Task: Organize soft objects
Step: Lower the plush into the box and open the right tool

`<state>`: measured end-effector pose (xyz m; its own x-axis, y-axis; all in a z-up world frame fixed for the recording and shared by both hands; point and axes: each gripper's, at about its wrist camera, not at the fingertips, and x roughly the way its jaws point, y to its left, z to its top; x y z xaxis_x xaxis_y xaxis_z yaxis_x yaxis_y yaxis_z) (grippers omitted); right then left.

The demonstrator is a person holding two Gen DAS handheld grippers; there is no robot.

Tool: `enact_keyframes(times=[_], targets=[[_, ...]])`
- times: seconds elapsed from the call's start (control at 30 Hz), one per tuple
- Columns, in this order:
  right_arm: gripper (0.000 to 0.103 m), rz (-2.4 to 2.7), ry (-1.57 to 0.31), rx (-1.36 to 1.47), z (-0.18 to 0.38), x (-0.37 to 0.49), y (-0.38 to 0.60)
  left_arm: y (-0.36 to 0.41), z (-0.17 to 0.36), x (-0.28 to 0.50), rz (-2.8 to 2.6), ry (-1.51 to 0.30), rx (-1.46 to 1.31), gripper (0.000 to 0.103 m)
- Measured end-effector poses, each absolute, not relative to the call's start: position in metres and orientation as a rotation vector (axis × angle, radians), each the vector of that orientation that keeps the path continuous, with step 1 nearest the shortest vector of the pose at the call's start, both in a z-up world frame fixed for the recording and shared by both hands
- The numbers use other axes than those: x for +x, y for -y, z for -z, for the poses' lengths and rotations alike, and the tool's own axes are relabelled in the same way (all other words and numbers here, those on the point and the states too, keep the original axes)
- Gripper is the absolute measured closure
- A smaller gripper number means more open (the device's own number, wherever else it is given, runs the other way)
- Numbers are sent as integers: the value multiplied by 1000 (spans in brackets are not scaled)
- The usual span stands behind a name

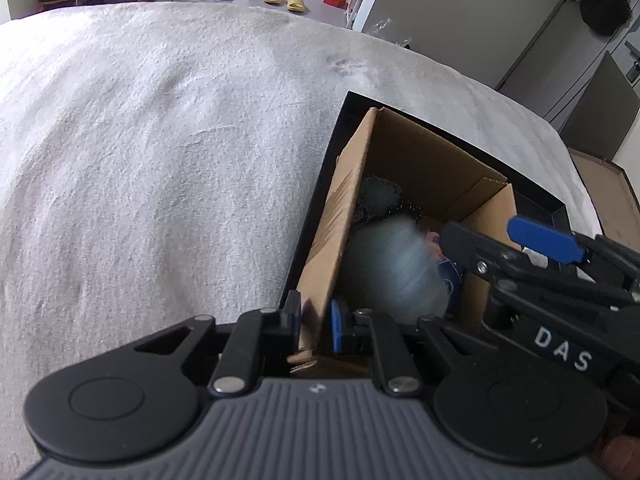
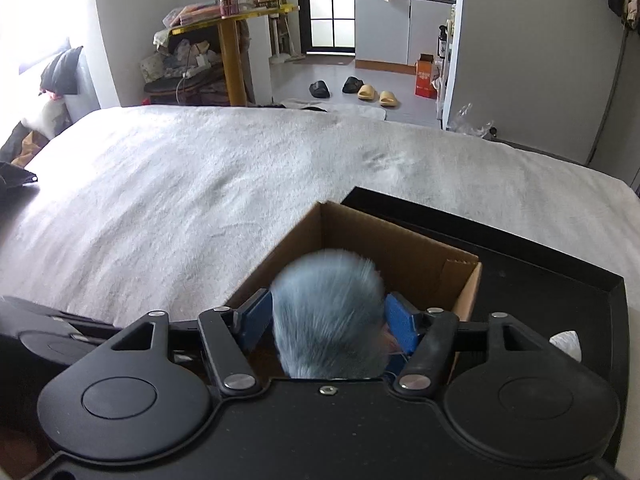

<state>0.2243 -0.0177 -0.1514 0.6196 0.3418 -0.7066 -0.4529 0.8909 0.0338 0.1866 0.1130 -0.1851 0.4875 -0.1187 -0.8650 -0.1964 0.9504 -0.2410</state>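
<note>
A brown cardboard box (image 1: 432, 160) stands in a black tray (image 1: 320, 184) on the grey bed. My left gripper (image 1: 314, 322) is shut on the box's near wall, one finger outside and one inside. A fluffy blue-grey soft toy (image 1: 394, 268) is blurred above the box's inside, over dark and blue soft items (image 1: 380, 196). My right gripper (image 2: 328, 320) is over the box (image 2: 400, 256) with its blue pads wide apart on either side of the fluffy toy (image 2: 328, 316). It also shows in the left wrist view (image 1: 500, 236), open.
The grey fleece bed cover (image 2: 200, 184) spreads left and ahead. The black tray's rim (image 2: 520, 248) runs to the right of the box. Beyond the bed are slippers (image 2: 372, 92), an orange carton (image 2: 426, 76), a yellow table (image 2: 232, 40) and dark cushions (image 2: 60, 72).
</note>
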Motion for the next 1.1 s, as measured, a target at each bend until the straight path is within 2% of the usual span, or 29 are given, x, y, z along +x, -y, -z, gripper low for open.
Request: enact_keyframes(times=[0.33, 0.53, 0.63, 0.7, 0.77, 0.83, 0.97, 1.1], targets=[[40, -425, -783, -140, 151, 213, 46, -104, 176, 184, -62, -1064, -289, 89], [41, -389, -786, -117, 148, 208, 70, -100, 163, 185, -87, -1051, -243, 85], [41, -375, -782, -112, 145, 206, 83, -97, 157, 187, -96, -1051, -223, 77], [41, -367, -781, -107, 145, 206, 91, -94, 154, 188, -106, -1045, -215, 67], [41, -359, -779, -105, 144, 206, 99, -90, 151, 188, -116, -1042, -205, 52], [41, -347, -777, -105, 145, 206, 108, -86, 148, 189, -123, -1038, -191, 45], [41, -334, -769, -119, 148, 208, 122, -75, 144, 191, -127, -1032, -159, 36], [41, -322, -765, -118, 152, 211, 136, -65, 144, 193, -140, -1037, -132, 34]])
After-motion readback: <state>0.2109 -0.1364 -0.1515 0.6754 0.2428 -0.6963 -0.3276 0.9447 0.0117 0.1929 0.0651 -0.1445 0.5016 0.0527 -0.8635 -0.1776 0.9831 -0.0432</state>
